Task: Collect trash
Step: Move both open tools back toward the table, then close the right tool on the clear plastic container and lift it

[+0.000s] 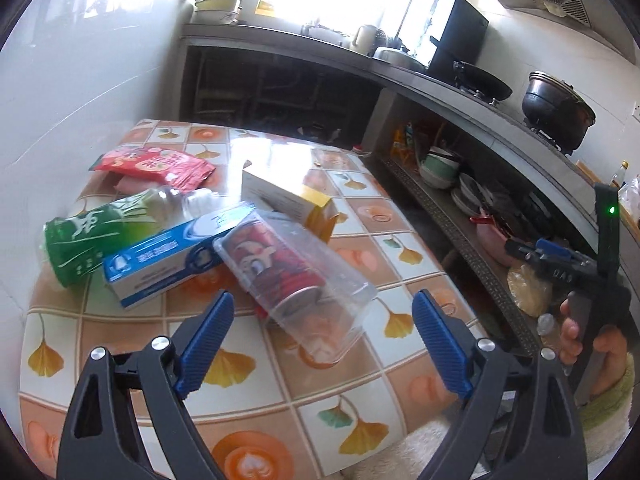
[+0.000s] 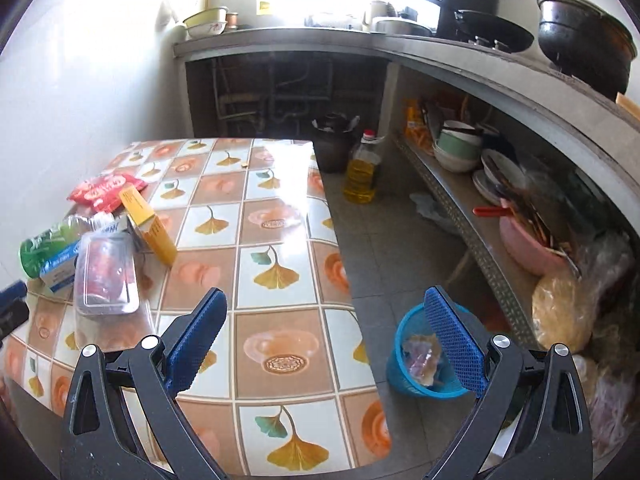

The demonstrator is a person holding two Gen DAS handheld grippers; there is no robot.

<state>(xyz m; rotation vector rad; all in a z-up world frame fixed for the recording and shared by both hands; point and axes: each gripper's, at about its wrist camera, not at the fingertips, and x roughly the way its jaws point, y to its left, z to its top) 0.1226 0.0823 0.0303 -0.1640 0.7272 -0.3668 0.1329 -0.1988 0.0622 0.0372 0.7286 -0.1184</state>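
A heap of trash lies on the tiled tablecloth [image 1: 280,384]: a red snack packet [image 1: 152,166], a green bottle [image 1: 88,240], a blue and white box [image 1: 160,260], a yellow and white box [image 1: 284,196] and a clear plastic tub [image 1: 320,280] lying over a red can [image 1: 272,276]. My left gripper [image 1: 324,304] is open just in front of the tub. The tub's near end sits between the blue pads [image 1: 208,336] without touching them. My right gripper [image 2: 326,296] is open and holds nothing, above the table's right edge. The heap [image 2: 106,276] is far to its left.
On the floor right of the table stands a blue basket [image 2: 416,376] with scraps in it. Farther back are an oil bottle [image 2: 362,172] and a dark bin [image 2: 334,142]. A concrete counter with a shelf of bowls [image 2: 456,152] runs along the right. A hand [image 1: 576,332] holds the right tool.
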